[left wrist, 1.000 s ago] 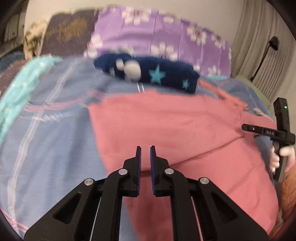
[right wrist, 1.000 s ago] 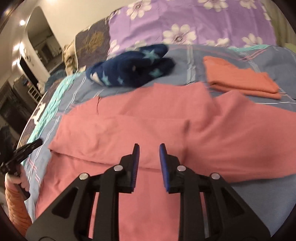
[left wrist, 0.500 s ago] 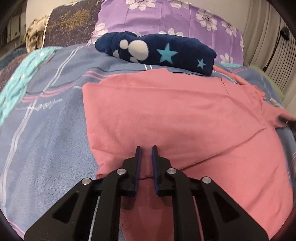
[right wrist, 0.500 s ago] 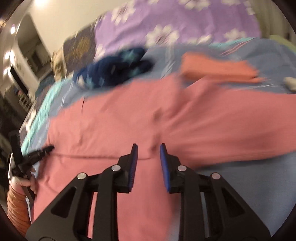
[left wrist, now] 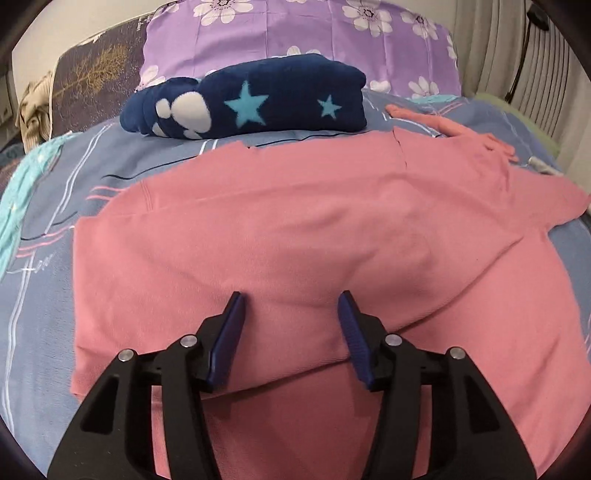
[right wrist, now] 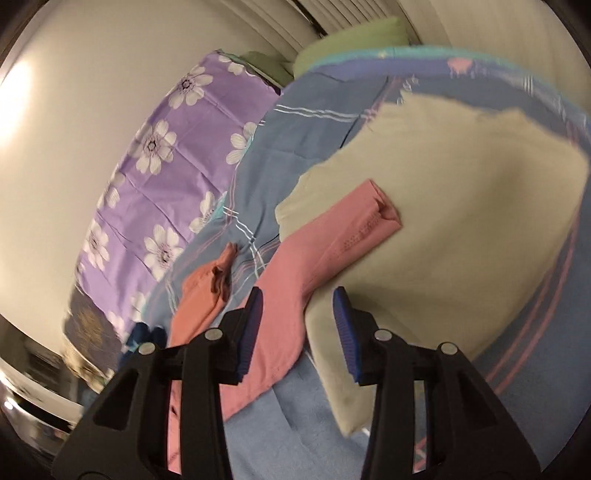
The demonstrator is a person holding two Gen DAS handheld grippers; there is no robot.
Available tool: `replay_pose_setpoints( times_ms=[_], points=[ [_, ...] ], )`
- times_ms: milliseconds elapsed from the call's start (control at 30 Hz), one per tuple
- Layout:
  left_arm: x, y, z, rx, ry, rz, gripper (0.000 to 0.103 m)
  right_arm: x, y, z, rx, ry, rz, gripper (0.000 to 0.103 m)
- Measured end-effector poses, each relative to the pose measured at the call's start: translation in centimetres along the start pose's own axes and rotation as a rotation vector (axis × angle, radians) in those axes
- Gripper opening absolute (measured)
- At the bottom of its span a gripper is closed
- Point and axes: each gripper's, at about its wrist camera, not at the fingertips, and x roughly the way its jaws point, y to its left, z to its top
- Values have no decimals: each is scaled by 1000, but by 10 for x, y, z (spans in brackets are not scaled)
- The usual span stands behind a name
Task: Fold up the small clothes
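Both grippers, left gripper (left wrist: 290, 325) and right gripper (right wrist: 297, 325), have just spread apart, gripping nothing; the half-folded pink knit top (left wrist: 295, 229) could slump open on the bed

Left gripper (left wrist: 290, 304) and right gripper (right wrist: 297, 301) both angled downward, jaws just opening, holding nothing

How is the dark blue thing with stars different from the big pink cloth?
The dark blue fleece is folded into a thick bundle; the pink garment lies spread wide, only partly folded. The fleece has light blue stars and white shapes; the pink garment is plain. The fleece sits far back by the purple flowered pillow; the pink garment lies right under the left gripper, whose jaws have just been opening and hold nothing. Both rest on the blue bedsheet.
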Motion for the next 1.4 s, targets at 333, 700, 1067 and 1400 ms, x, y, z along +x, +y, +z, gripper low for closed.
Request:
replay_pose_setpoints(
  times_ms=[333, 700, 1067, 1400],
  points=[
    [-4, 1, -3, -4, -15, -1, 55, 21, 61, -1, -106, -63, 66, 4],
    [-4, 5, -3, -23, -20, -27, 55, 88, 246, -259, -629, 396, 467, 4],
    [-7, 7, 0, -36, -18, -48, 56, 128, 213, -330, -702, 517, 353, 5],
    [-12, -31, 40, -215, 61, -475, 60, 129, 215, -324, -705, 516, 403, 13]
  ],
)
